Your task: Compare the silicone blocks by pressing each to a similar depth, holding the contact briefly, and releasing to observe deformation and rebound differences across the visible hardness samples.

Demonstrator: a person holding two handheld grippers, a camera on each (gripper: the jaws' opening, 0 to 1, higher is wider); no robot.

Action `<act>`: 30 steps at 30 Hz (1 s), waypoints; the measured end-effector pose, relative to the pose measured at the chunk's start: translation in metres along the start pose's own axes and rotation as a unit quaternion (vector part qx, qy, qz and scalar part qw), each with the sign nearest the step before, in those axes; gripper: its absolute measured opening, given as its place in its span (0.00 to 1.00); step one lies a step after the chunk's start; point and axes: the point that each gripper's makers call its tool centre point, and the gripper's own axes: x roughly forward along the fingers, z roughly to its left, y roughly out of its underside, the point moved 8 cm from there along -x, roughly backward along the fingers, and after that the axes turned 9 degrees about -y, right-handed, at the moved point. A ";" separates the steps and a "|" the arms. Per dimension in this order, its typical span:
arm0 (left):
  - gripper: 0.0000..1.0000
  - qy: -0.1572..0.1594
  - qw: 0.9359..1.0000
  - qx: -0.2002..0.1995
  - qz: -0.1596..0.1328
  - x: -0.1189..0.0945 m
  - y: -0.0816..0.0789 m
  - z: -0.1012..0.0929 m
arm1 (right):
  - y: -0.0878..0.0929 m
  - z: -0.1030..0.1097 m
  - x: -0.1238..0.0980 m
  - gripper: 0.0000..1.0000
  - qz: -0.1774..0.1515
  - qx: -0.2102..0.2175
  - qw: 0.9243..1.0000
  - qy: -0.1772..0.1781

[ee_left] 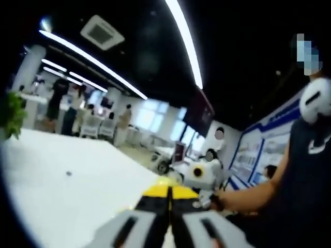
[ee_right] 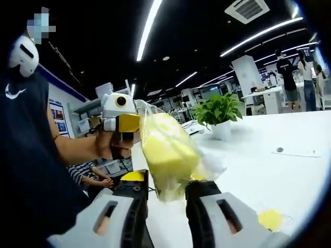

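Left tongs (ee_left: 169, 204) blurred, cut by lower edge, bagged yellow block (ee_right: 166, 155) hazy behind plastic, distant people (ee_left: 72, 106) indistinct

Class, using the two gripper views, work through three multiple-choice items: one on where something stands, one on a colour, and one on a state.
1. Where does the plant stand?
A. on the table
B. on the floor
C. on a shelf

2. What colour is the block inside the bag?
A. blue
B. yellow
C. red

3. How is the bag placed?
A. flat on the table
B. hung on a wall
C. raised, with its lower end between the right gripper's jaws

Answers:
1. A: the plant stands in a white pot on the white table.
2. B: the block shows yellow through the clear bag.
3. C: the bag's lower end sits between the jaws of the right gripper, above the tabletop.
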 end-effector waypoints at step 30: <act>0.00 -0.023 0.989 -0.145 -0.009 0.009 0.023 0.071 | 0.035 -0.034 -0.134 0.96 0.028 -0.036 0.953 0.300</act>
